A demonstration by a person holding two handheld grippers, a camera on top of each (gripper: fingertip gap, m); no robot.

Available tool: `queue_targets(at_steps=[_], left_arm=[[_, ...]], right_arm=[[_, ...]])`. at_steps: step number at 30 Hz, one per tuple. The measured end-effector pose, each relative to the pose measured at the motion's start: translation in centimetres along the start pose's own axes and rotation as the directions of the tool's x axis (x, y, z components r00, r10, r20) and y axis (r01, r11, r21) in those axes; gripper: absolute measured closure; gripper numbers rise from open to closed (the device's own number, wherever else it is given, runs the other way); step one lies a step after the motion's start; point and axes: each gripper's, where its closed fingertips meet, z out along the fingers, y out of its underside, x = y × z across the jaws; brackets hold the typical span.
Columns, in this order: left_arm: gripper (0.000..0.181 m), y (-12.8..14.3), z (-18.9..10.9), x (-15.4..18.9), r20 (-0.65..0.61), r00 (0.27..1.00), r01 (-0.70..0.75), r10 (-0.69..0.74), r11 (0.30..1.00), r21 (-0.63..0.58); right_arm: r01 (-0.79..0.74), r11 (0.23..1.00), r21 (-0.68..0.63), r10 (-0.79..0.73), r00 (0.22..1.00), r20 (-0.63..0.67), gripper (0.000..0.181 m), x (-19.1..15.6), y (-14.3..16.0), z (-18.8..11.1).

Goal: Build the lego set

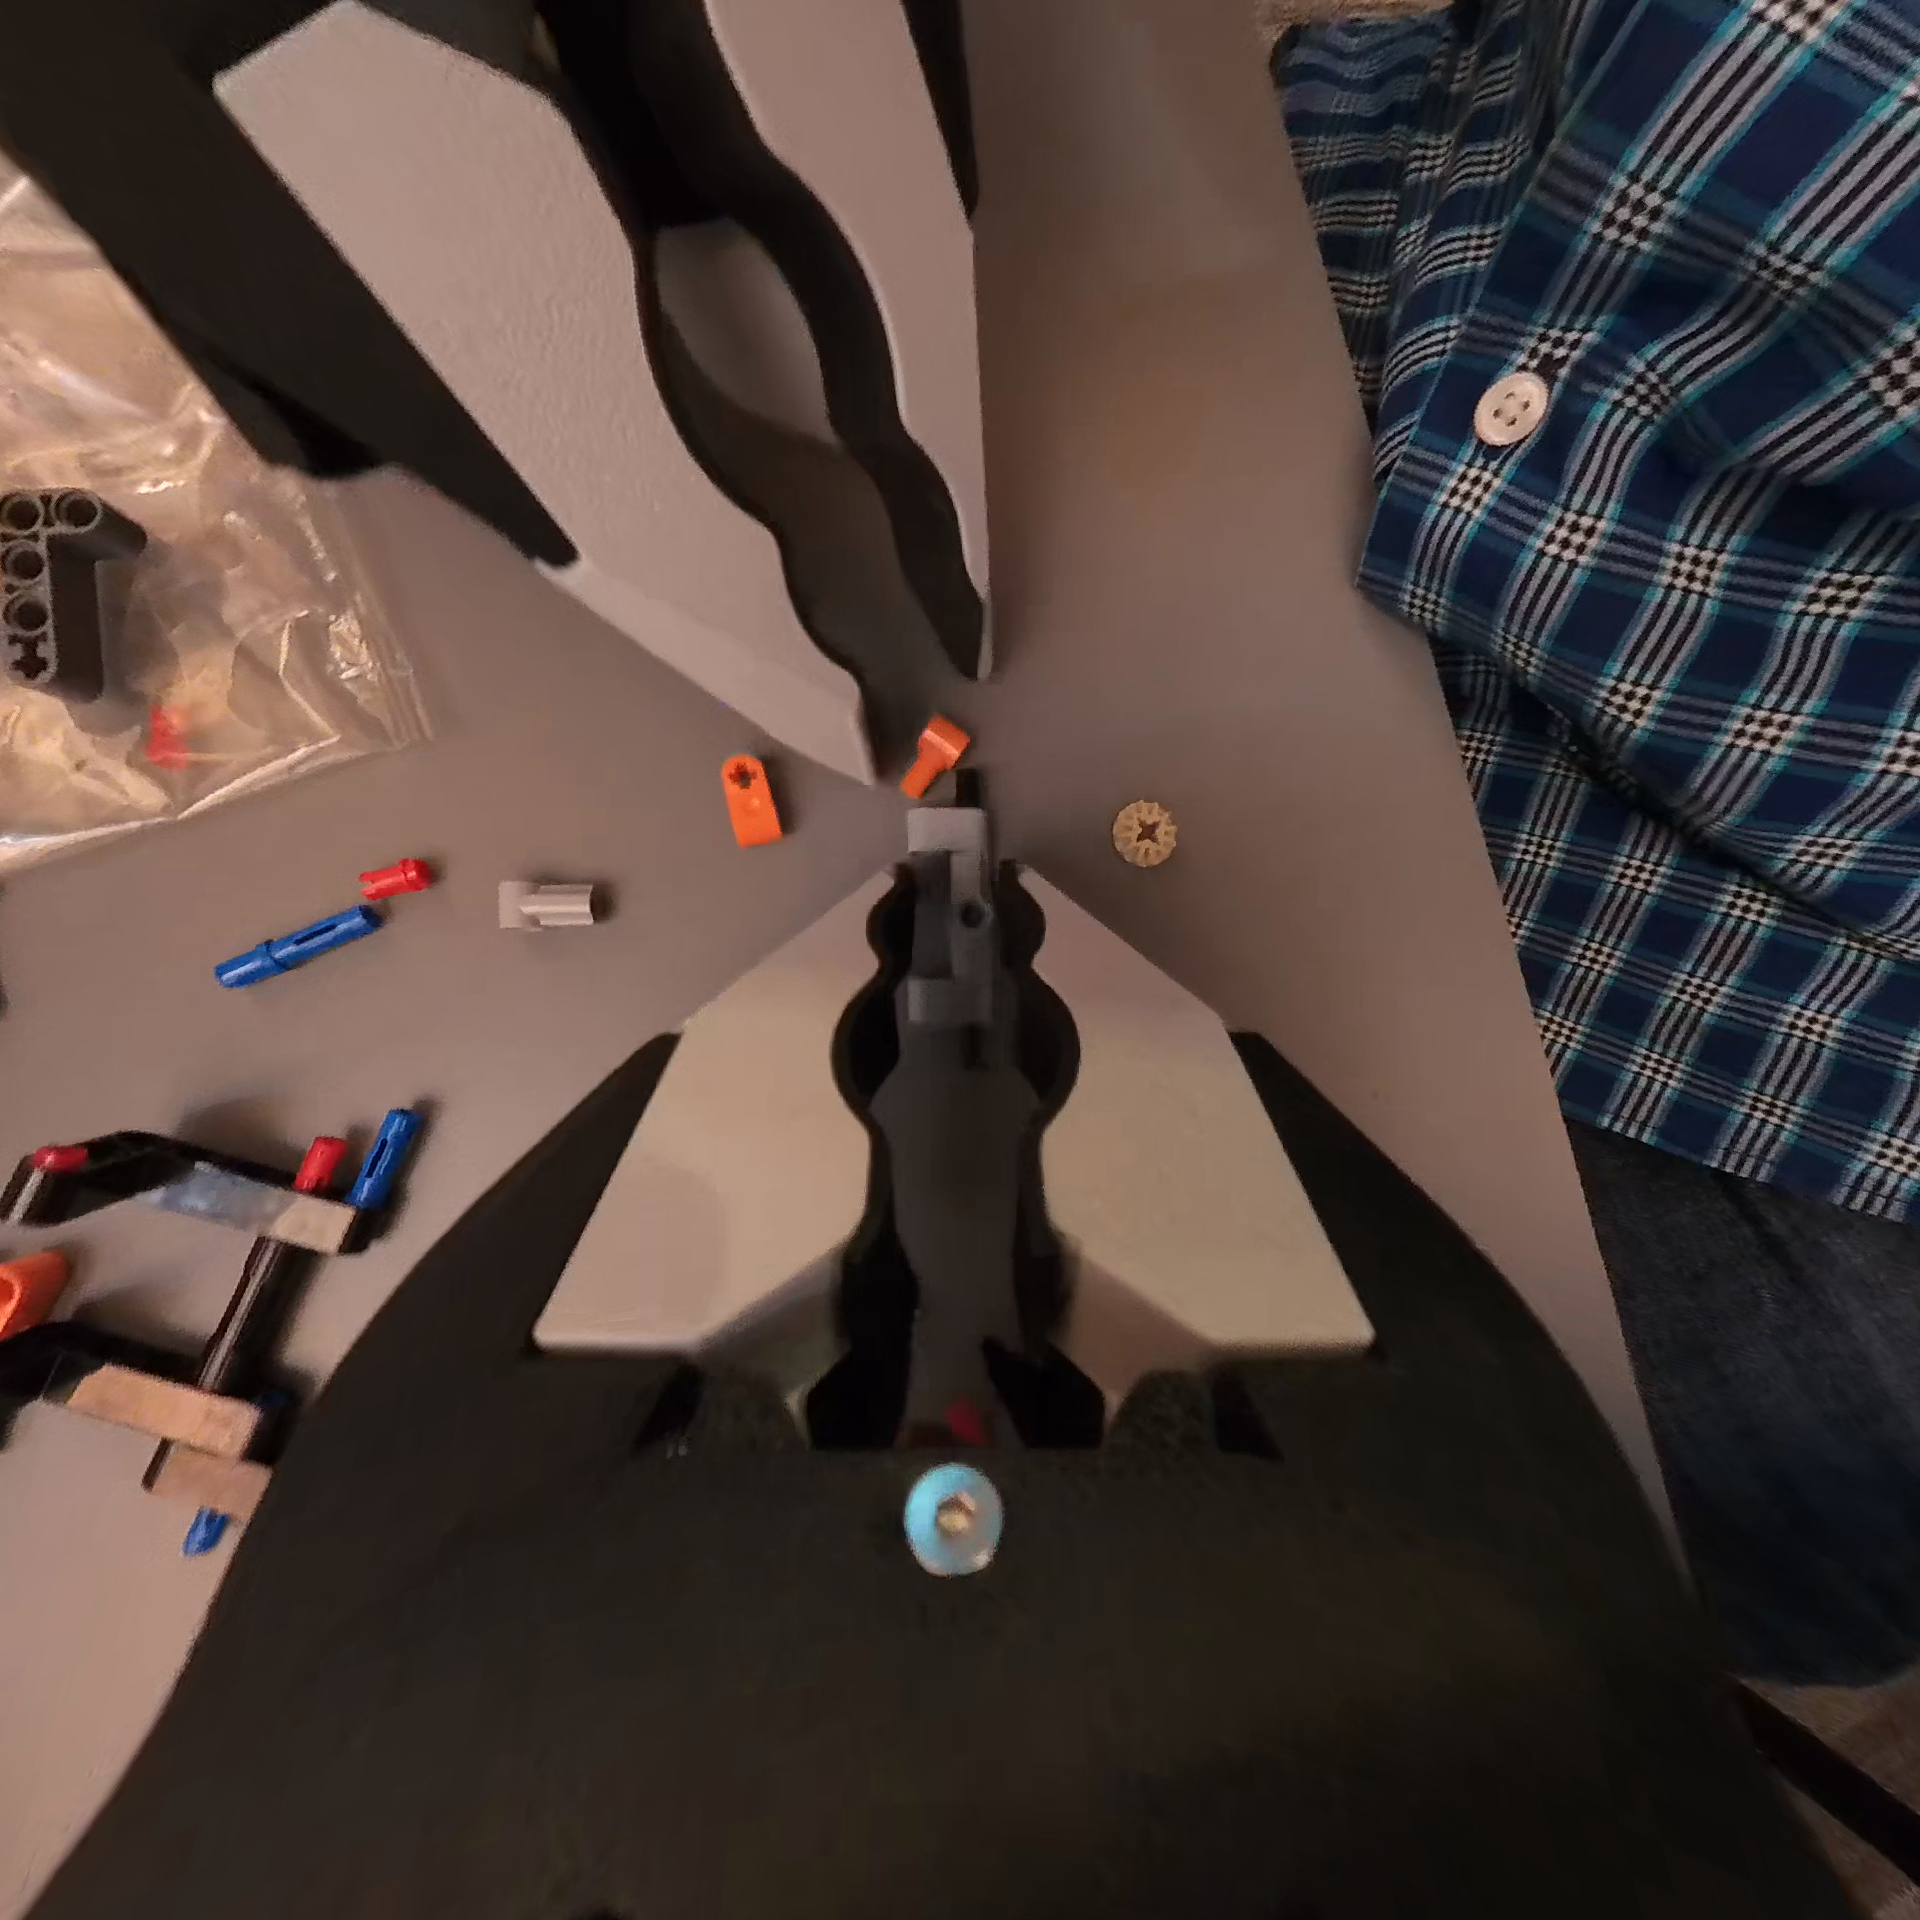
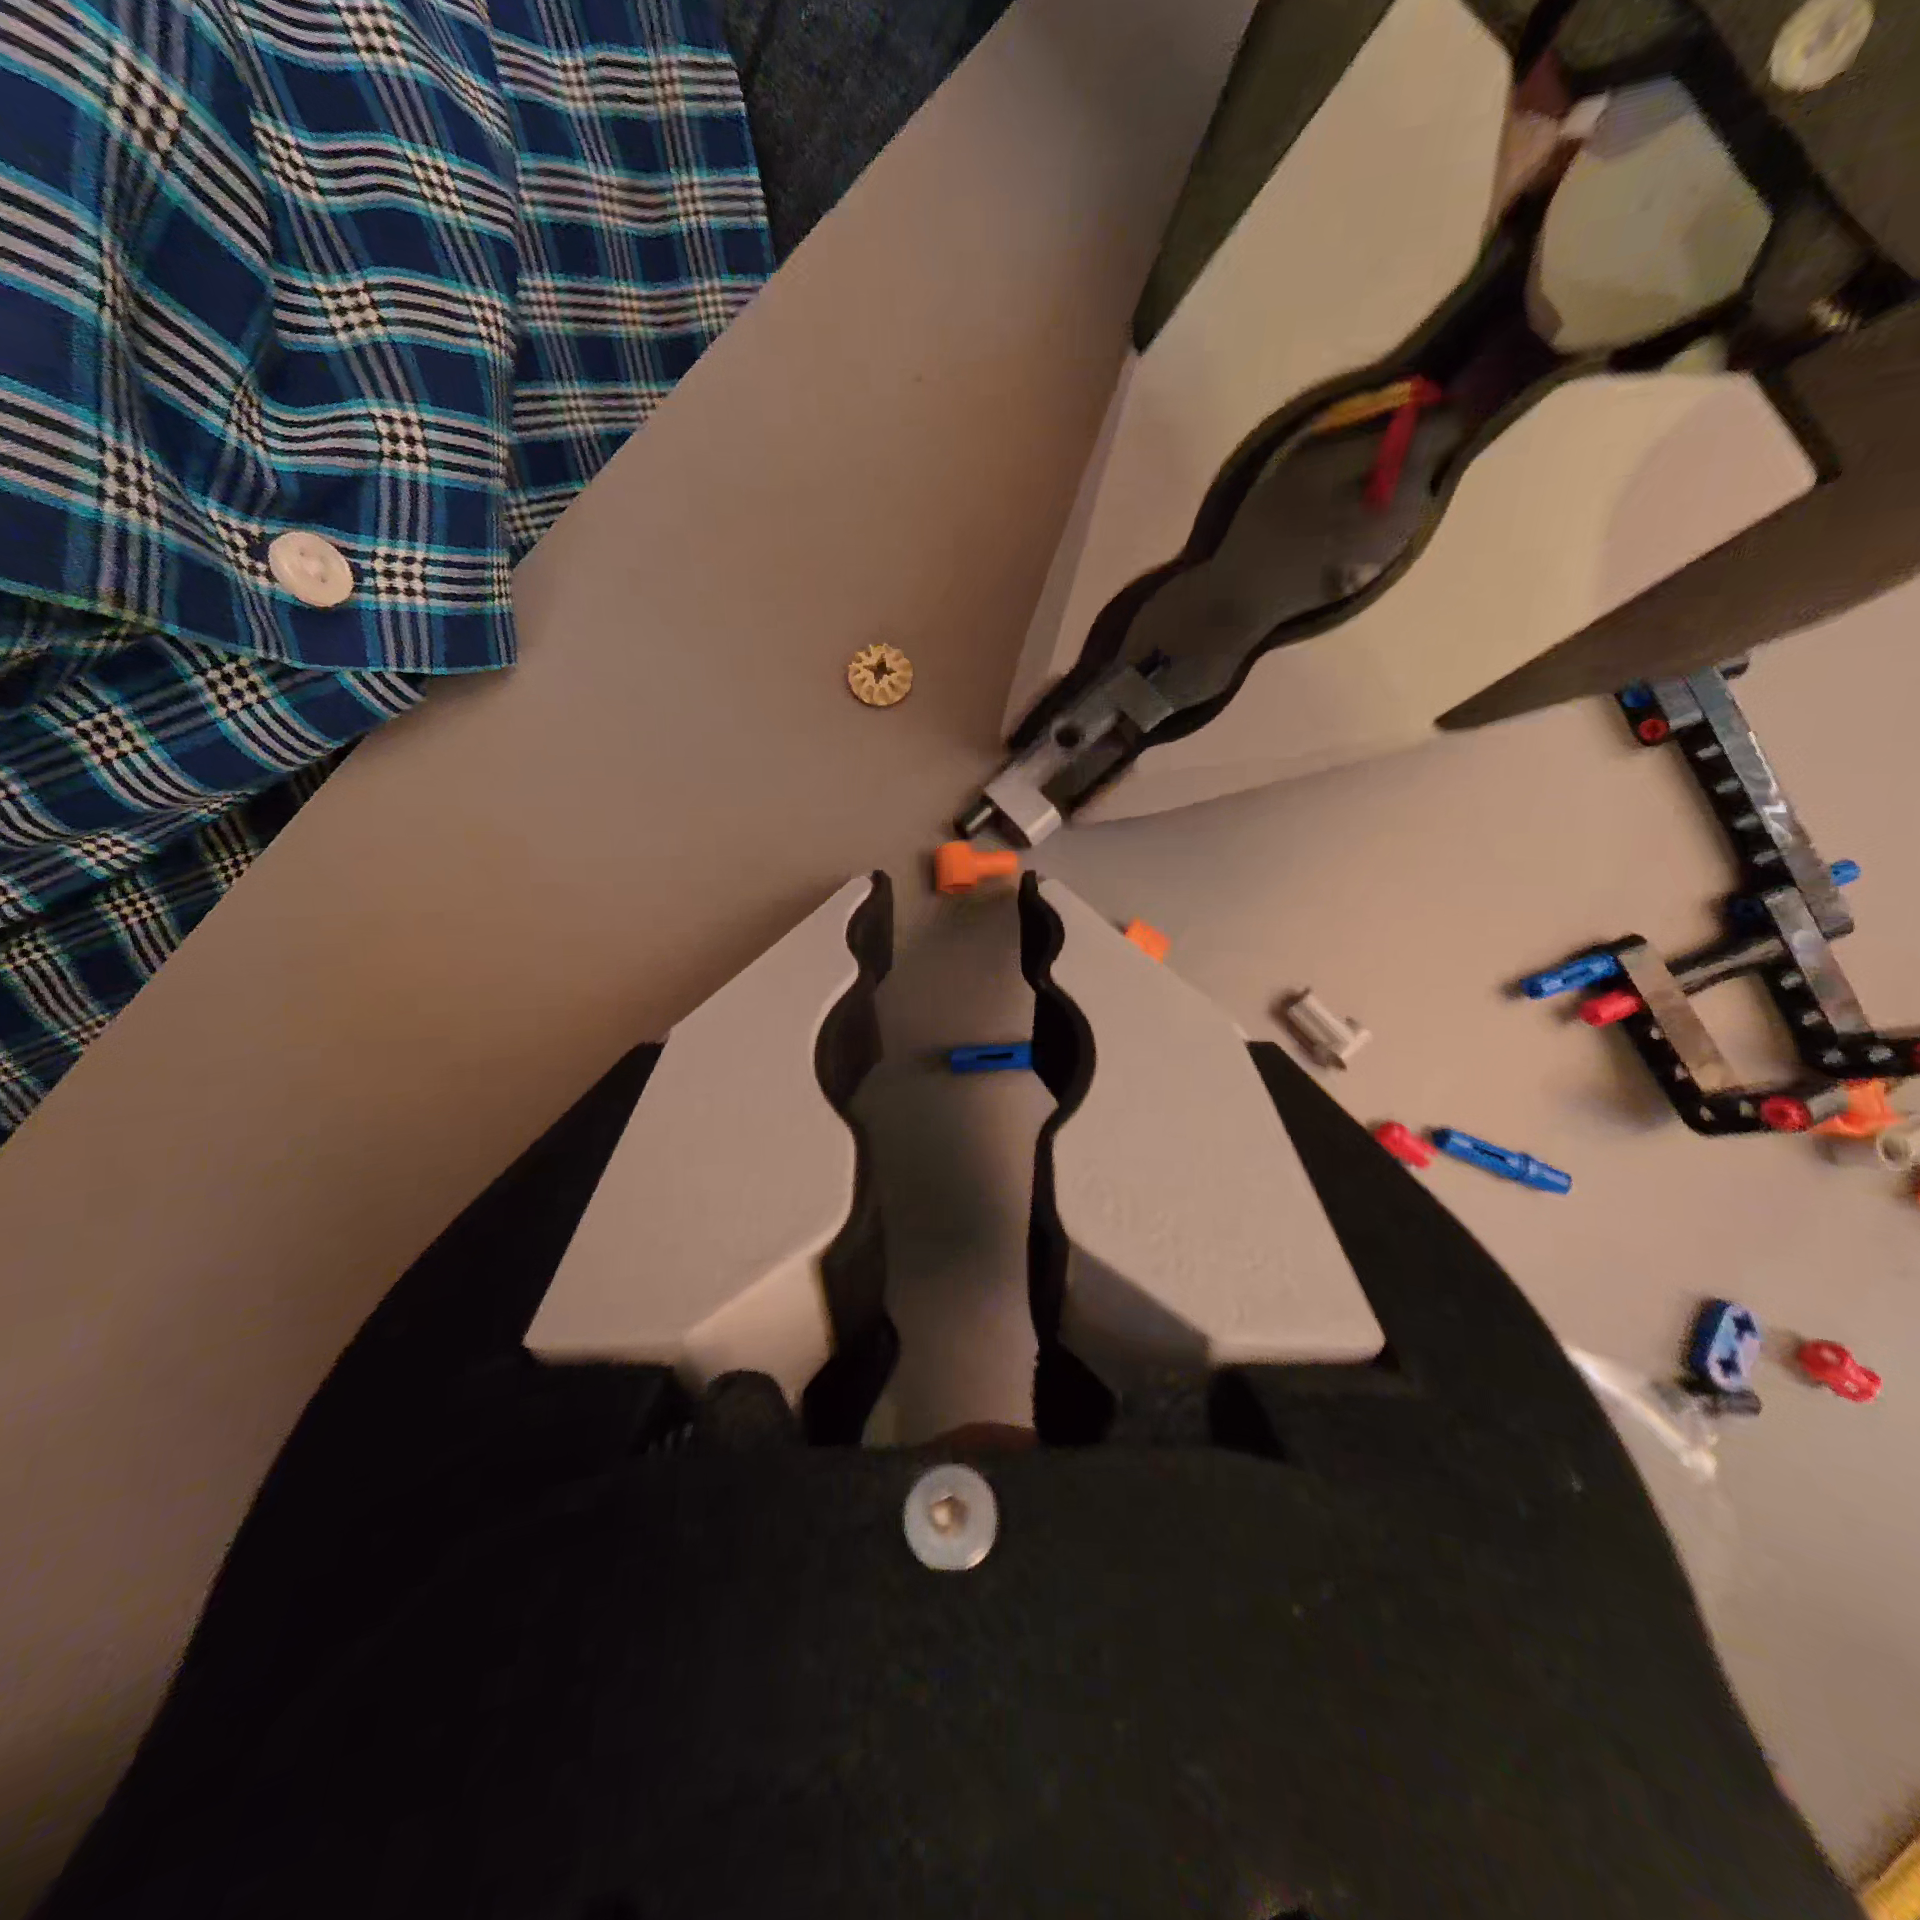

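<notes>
Left tongs pinching grey piece | right tongs spread, empty | orange piece on surface, just beyond right tips, beside grey piece.

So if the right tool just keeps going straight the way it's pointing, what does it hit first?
Most likely the small orange piece, lying just past the open right tool tips. Right behind it is the grey piece held by the left tool. Depth is hard to judge.
</notes>
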Motion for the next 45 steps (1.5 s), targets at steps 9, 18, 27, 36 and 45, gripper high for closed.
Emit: queue_targets(at_steps=[9,18,27,36,45], left_arm=[[0.154,0.5,-1.0,-0.2,0.193,0.98,0.069,-0.057,0.996,-0.059],[0.177,0.7,-0.1,-1.0,0.292,0.956,0.043,-0.012,0.994,-0.099],[0.176,-2.8,-2.2,-1.1,0.495,0.868,-0.049,0.035,0.999,0.015],[0.177,-4.3,-4.4,-2.5,0.741,0.656,-0.154,0.145,0.986,-0.057],[0.142,-5.7,-6.0,-2.7,0.78,0.625,-0.113,0.033,0.992,0.048]], right_arm=[[-0.178,0.983,0.047,0.182,0.978,-0.1,0.159,0.3,-0.3,-2.0],[-0.356,0.919,0.167,0.383,0.907,-0.174,0.159,1.3,-0.7,-2.0],[-0.431,0.87,0.241,0.479,0.856,-0.197,0.151,2.3,-1.3,-1.1],[-0.608,0.616,0.5,0.704,0.71,-0.004,0.171,3.4,-3.0,-4.1],[-0.428,0.819,0.381,0.529,0.821,-0.215,0.176,2.7,-2.9,-5.5]])
